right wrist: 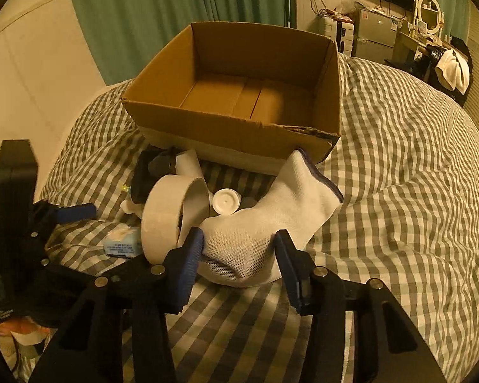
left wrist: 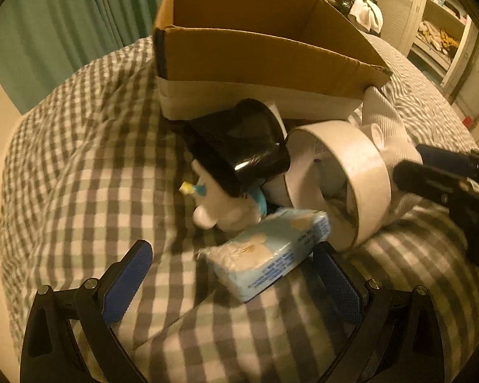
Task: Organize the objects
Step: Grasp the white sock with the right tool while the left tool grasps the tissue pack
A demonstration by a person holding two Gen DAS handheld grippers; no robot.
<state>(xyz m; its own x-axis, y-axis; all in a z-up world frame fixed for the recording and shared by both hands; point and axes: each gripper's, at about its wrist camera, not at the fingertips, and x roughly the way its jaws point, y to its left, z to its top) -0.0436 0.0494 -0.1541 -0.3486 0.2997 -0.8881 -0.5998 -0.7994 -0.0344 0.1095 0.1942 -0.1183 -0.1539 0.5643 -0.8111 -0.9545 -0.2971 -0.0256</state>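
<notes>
Right gripper (right wrist: 239,249) fingers grip the white glove (right wrist: 265,223) lying near the empty cardboard box (right wrist: 233,127) on the bed; left gripper (left wrist: 230,274) stands open around the tissue pack (left wrist: 268,255); lift clear of tape roll (right wrist: 172,220).

Open cardboard box (right wrist: 239,95) sits empty on my checked bedspread. Right in front of it is the pile: white knit glove (right wrist: 271,220) flopped over, white tape roll (right wrist: 172,214) standing on edge, black tape roll (left wrist: 239,146) tilted on a white bottle (left wrist: 220,207), blue tissue pack (left wrist: 268,255) lying flat nearest.
</notes>
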